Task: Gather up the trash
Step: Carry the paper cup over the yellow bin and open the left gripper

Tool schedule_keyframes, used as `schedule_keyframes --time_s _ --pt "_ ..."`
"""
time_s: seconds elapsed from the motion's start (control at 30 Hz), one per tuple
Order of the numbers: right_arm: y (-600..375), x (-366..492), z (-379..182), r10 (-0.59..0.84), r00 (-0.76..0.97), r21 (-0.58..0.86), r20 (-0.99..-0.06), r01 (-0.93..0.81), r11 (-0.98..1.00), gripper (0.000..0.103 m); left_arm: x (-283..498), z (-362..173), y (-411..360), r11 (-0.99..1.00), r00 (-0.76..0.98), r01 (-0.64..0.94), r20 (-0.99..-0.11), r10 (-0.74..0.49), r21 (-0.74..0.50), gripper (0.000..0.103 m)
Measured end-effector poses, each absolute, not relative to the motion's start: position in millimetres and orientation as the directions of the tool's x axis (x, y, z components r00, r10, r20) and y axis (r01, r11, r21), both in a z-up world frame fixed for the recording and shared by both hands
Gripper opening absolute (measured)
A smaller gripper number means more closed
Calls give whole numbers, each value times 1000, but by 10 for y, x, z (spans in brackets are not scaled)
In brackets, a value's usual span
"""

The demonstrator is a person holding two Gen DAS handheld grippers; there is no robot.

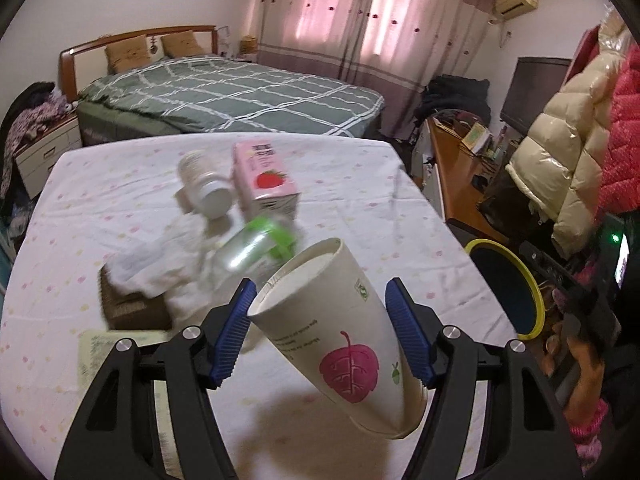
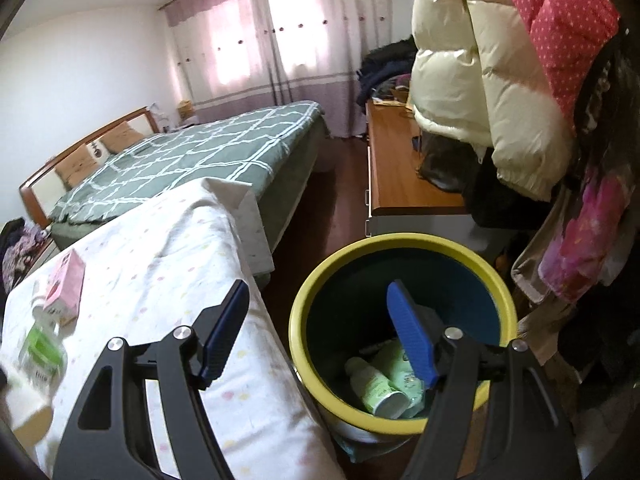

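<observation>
Left gripper (image 1: 320, 332): jaws clamped on the paper cup (image 1: 340, 332), tilted, above the table (image 1: 420, 216).
Right gripper (image 2: 316, 336): jaws apart, empty, over the yellow-rimmed bin (image 2: 304, 292).
Risk, squeeze: thin cup may buckle and slip out.
Risk, route: bin sits below the table edge; an early release lands the cup on the floor.
Left behind: pink carton (image 1: 264, 180), green-capped bottle (image 1: 256, 246).

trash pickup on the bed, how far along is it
Done: two pale green bottles already lie in the yellow-rimmed bin. In hand: the left gripper is shut on a white paper cup with a pink leaf print, lifted off the sheet; the right gripper hangs open over the bin. Left: a pink strawberry carton, a white jar, a green-capped clear bottle, crumpled white tissue.
</observation>
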State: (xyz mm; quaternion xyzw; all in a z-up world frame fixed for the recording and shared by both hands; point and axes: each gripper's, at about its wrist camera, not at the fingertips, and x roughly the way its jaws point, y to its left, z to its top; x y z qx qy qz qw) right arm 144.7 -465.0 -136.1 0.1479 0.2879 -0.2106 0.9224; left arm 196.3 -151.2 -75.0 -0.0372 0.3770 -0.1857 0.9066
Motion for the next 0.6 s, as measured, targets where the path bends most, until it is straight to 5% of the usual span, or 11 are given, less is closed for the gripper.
schedule_keyframes --time_s 0.6 --pt "-5238 434 -1231 -327 780 164 -534 475 865 72 2283 -708 -3620 813 530 569 -702 -476 -122 67"
